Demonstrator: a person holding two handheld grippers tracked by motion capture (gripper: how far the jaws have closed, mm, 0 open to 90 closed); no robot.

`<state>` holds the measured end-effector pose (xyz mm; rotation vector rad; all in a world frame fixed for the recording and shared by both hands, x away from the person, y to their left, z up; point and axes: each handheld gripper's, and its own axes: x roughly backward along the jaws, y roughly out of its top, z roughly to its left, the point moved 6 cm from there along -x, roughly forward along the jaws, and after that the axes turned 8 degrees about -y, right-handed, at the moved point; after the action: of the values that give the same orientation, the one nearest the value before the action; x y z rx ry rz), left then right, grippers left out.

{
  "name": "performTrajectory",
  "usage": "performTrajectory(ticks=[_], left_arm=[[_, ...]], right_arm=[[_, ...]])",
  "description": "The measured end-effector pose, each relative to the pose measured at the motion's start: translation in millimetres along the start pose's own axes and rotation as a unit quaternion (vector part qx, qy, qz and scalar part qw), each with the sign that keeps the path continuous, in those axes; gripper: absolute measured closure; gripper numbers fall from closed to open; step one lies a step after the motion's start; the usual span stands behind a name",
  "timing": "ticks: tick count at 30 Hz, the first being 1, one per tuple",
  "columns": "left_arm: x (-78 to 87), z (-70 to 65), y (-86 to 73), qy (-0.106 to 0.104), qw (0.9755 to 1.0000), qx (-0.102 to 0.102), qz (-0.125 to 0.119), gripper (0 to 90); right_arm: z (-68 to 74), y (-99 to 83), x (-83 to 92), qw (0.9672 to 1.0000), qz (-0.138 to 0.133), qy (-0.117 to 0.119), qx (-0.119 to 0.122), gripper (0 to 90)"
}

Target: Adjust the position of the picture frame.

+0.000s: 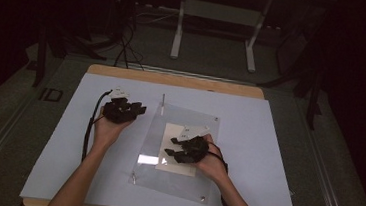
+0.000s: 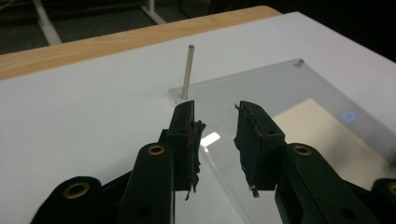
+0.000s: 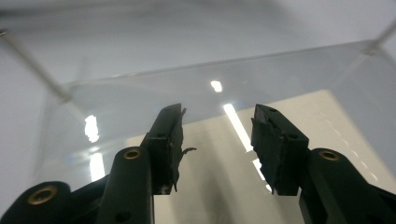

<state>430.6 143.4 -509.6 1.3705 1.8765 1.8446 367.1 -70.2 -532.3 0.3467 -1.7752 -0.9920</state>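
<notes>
A clear acrylic plate (image 1: 189, 117) lies on the white table top (image 1: 258, 139), with a cream paper sheet (image 1: 171, 132) under it. A tall thin metal pin (image 1: 163, 102) stands upright at the plate's far left corner. My left gripper (image 1: 141, 110) is open and empty, just left of that corner. In the left gripper view the left gripper (image 2: 215, 109) points at the pin (image 2: 188, 70) over the plate's edge (image 2: 280, 88). My right gripper (image 1: 169, 147) hovers over the paper, open and empty. In the right gripper view it (image 3: 217, 112) faces the plate (image 3: 187, 79) and paper (image 3: 322, 121).
Short metal studs mark the plate's other corners (image 1: 217, 118) (image 1: 202, 198) (image 1: 133, 177). A wooden rim (image 1: 173, 78) borders the table's far side. Beyond it a white desk frame (image 1: 213, 15) and cables (image 1: 125, 48) stand on the dark floor. Bare white surface lies right of the plate.
</notes>
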Motion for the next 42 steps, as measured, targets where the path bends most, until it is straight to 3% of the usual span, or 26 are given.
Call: performTrajectory(ticks=[4,7,12,19,27,31,42], left_arm=[[14.2,-8.5,-8.9,0.006,1.0,-0.006,-0.001,67.6],[23.9,-16.0,-15.4,0.004,1.0,-0.004,-0.002,67.5],[36.4,-33.8,-30.5,0.002,0.9994,-0.03,0.016,65.9],[47.3,-51.9,-52.7,-0.01,0.9992,-0.03,0.024,63.9],[54.5,-64.4,-72.7,-0.03,0.9984,-0.03,0.037,63.2],[59.8,-76.0,-83.5,-0.043,0.9971,-0.042,0.046,63.2],[77.5,-99.7,-109.6,-0.051,0.9963,-0.042,0.054,62.0]], right_arm=[[-18.3,1.9,0.4,0.9991,-0.01,-0.014,-0.039,52.4],[-28.0,2.2,0.0,0.9988,-0.008,-0.026,-0.041,52.4],[-43.7,1.5,-3.5,0.9984,-0.005,-0.039,-0.041,52.2],[-68.3,-0.7,-9.4,0.9965,-0.003,-0.044,-0.071,53.2],[-80.5,3.2,-9.9,0.996,0.0,-0.058,-0.068,55.5],[-87.6,5.1,-11.9,0.9953,-0.002,-0.064,-0.072,55.5],[-95.1,5.9,-26.8,0.9938,0.0,-0.068,-0.088,55.5]])
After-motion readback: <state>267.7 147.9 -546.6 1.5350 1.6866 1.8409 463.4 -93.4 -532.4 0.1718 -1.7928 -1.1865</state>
